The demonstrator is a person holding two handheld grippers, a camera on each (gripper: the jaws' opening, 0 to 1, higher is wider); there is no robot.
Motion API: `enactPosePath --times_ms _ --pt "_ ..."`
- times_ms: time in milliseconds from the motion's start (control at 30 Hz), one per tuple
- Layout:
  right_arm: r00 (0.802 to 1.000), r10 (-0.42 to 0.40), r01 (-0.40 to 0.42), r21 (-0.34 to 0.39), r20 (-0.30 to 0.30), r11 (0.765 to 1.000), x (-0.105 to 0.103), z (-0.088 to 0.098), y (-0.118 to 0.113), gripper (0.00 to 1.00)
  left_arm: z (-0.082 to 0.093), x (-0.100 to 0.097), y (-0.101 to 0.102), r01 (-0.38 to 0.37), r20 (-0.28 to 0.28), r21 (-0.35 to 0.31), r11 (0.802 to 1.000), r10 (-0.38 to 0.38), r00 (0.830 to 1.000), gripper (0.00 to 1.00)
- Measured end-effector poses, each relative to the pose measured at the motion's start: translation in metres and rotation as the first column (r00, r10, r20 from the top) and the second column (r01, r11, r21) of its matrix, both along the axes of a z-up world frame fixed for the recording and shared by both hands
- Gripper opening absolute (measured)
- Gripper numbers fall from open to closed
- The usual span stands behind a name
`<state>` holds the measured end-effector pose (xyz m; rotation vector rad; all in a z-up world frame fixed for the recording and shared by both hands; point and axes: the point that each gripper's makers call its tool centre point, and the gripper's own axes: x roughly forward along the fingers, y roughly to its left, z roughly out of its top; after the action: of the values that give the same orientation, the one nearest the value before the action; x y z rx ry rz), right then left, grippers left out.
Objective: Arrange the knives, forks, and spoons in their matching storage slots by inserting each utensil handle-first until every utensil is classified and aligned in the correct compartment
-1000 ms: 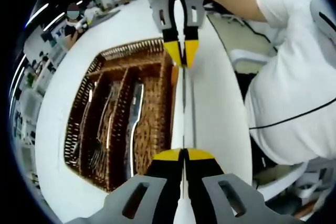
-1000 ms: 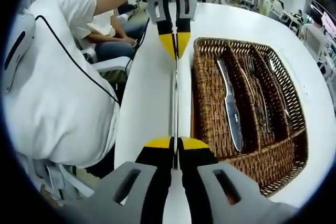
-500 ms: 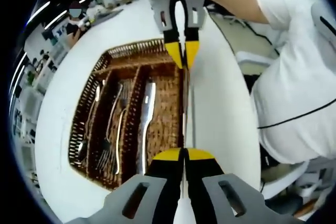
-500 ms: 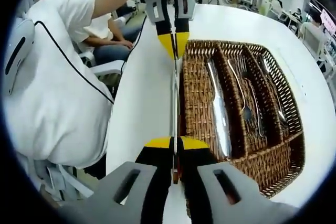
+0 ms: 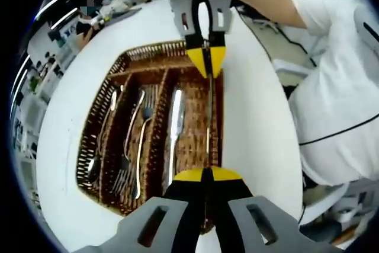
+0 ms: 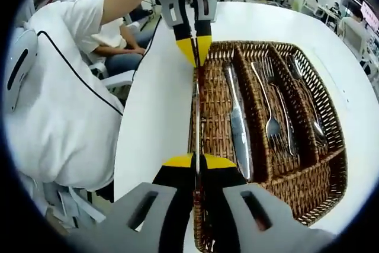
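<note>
A brown wicker cutlery basket (image 5: 116, 69) (image 6: 334, 157) lies on the white table. My left gripper (image 5: 207, 175) is shut on one end of a silver knife (image 5: 209, 111), and my right gripper (image 6: 198, 161) is shut on its other end. The held knife (image 6: 197, 108) hangs level over the basket's outermost compartment, beside the rim. In that same compartment lies another knife (image 5: 175, 122) (image 6: 237, 119). Forks (image 5: 141, 140) (image 6: 272, 114) fill the middle slot, and spoons (image 5: 110, 108) (image 6: 314, 125) the far one. The right gripper (image 5: 206, 66) shows across the left gripper view; the left gripper (image 6: 194, 51) shows across the right gripper view.
The round white table (image 5: 65, 152) (image 6: 148, 117) has bare room on both sides of the basket. A person in a white shirt (image 5: 337, 87) (image 6: 59, 105) sits close to the table edge beside the held knife. Desks and chairs stand in the background.
Both grippers have carried the knife sideways, from over the bare table beside the basket to over the basket's outer compartment. Both stay shut on it.
</note>
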<state>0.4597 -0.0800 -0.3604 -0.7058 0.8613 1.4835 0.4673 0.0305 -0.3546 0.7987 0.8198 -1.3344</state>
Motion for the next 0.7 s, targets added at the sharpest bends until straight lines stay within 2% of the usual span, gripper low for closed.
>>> enactPosePath --times_ms 367,633,700 --pt "0.998 -0.008 0.007 -0.016 -0.056 1.000 0.008 -0.011 -0.001 0.04 -0.012 0.007 -0.002 -0.008 -0.030 0.000 1.000 0.008 1.000 0.01" --pt "0.997 -0.011 0.009 -0.022 -0.079 1.000 0.010 -0.014 0.001 0.04 -0.025 0.011 0.000 -0.006 -0.039 0.028 1.000 0.008 0.999 0.01" --pt "0.998 0.004 -0.007 -0.036 -0.068 0.999 0.015 -0.017 0.002 0.04 -0.028 0.011 0.001 -0.007 -0.042 0.033 0.999 0.008 0.999 0.01"
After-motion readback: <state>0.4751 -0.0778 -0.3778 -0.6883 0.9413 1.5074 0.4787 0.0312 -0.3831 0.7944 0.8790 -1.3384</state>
